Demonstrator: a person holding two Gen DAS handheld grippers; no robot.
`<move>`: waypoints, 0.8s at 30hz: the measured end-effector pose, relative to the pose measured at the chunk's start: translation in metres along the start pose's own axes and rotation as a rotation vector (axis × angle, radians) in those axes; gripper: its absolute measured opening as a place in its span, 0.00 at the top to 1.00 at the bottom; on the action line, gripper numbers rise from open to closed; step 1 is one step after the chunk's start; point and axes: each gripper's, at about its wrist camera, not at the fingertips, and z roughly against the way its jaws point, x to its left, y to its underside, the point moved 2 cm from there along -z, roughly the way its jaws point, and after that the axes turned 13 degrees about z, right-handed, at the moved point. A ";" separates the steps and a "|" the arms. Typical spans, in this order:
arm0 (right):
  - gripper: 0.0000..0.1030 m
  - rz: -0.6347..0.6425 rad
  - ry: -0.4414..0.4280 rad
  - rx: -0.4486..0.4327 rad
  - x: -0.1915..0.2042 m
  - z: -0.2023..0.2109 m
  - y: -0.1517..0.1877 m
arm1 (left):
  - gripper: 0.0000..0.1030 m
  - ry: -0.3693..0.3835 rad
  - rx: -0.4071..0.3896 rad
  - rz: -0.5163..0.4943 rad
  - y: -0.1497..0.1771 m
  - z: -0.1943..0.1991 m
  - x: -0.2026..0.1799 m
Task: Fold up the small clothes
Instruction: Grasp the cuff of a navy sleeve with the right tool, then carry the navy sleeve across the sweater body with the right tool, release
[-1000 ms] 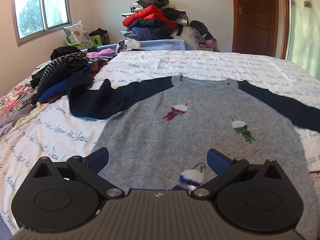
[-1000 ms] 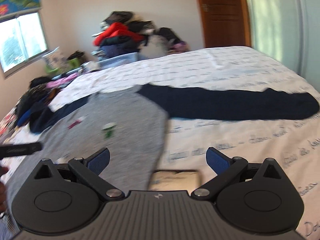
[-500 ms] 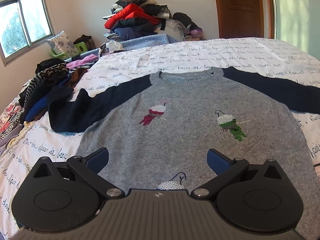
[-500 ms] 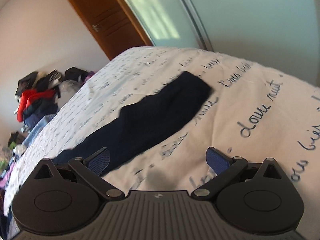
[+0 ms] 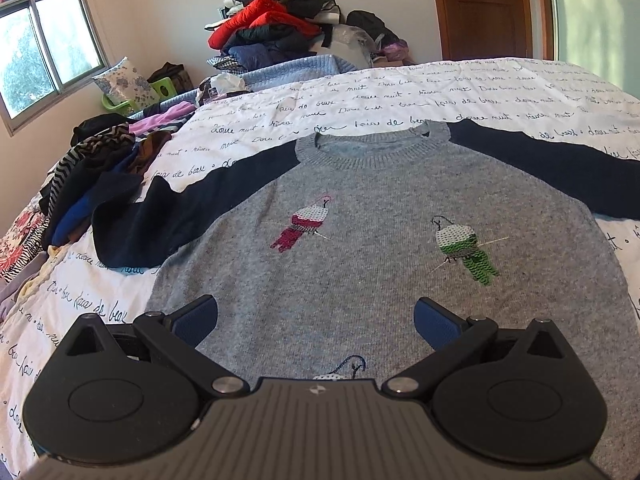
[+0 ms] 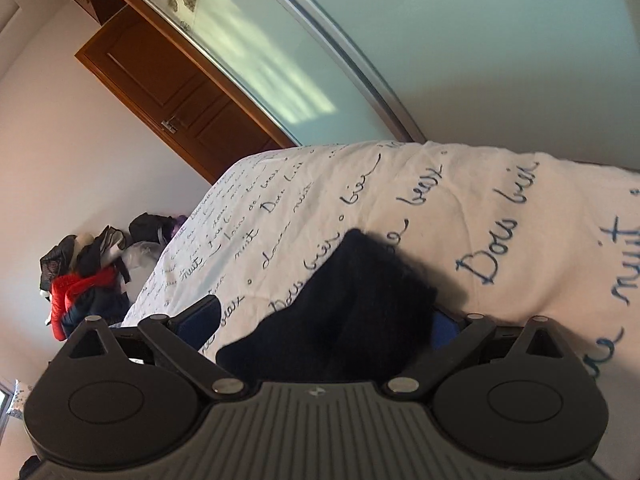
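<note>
A: The grey knitted sweater with navy sleeves and stitched birds (image 5: 380,248) is lying flat, front up, on the white bed cover printed with blue handwriting (image 5: 360,108). The left gripper (image 5: 316,316) is hovering over the sweater's lower part, jaws spread wide with nothing between them.

B: And the right gripper (image 6: 320,316) is sitting at the cuff end of the navy sleeve (image 6: 352,304), out on the bed cover away from the sweater's body. Its jaws have just been closing a little, the sleeve is lying between them, yet the left pad is standing clear of the cloth, so they're apart.

A: Beyond the sweater's collar, a heap of red and dark clothes (image 5: 280,36) is piling up against the wall.
</note>
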 end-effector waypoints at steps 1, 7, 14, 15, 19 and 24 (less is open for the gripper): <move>0.41 0.014 0.023 0.004 0.001 -0.002 -0.002 | 0.00 -0.002 0.001 0.002 0.000 -0.001 0.001; 0.90 0.006 0.041 0.049 -0.008 -0.012 0.000 | 0.00 -0.013 0.000 0.013 -0.003 -0.005 0.009; 0.91 0.123 -0.017 -0.044 0.036 0.013 -0.013 | 0.00 -0.024 -0.027 0.043 -0.013 -0.006 0.026; 0.91 0.155 -0.032 -0.056 0.049 0.016 -0.015 | 0.00 -0.028 -0.030 0.045 -0.014 -0.007 0.028; 0.91 0.287 -0.097 -0.104 0.108 0.026 -0.019 | 0.00 -0.040 -0.029 0.055 -0.017 -0.009 0.038; 0.91 0.403 -0.204 -0.130 0.181 0.040 -0.010 | 0.00 -0.061 -0.062 0.065 -0.025 -0.007 0.060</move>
